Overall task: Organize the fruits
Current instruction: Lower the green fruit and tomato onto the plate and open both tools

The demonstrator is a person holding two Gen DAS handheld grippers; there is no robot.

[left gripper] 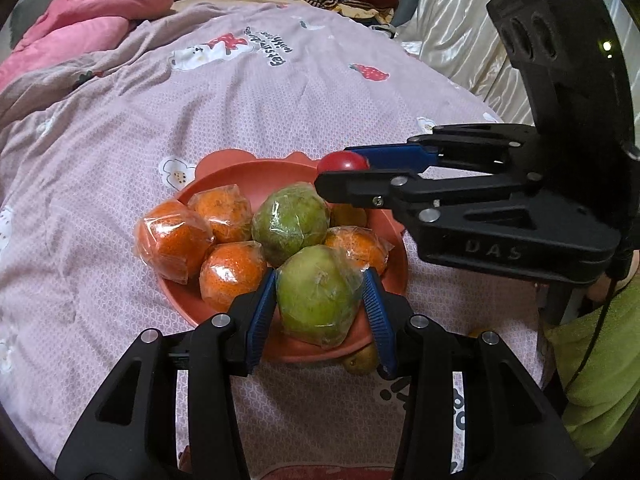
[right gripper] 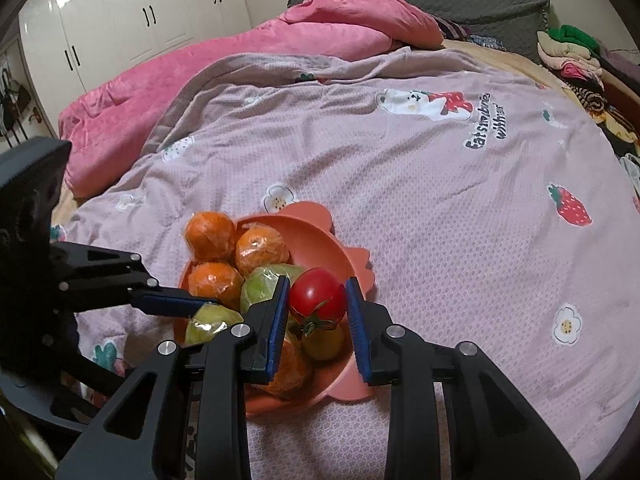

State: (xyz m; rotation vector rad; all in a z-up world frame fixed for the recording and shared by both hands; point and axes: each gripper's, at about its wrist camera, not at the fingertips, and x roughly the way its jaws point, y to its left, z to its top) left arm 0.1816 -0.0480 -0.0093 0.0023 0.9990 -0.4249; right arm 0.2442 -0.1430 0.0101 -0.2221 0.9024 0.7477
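— Two grippers, two fruits: why both over the scalloped terracotta plastic bowl [right gripper: 320,236]?

— Collecting, I judge. The left gripper [left gripper: 320,294] clamps a green, film-wrapped round fruit [left gripper: 316,300] at the bowl's near edge, beside the wrapped oranges [left gripper: 228,210].

— And the right gripper [right gripper: 318,304]?

— Its jaws pinch a small glossy red tomato [right gripper: 318,294] above the bowl's free side, probably its landing spot on the pink quilt [right gripper: 440,200].

The black body of the right tongs [left gripper: 344,178] carries raised letters "DAS". The pink bedspread [right gripper: 440,184] bears a print reading roughly "Eatsmbries withme!".
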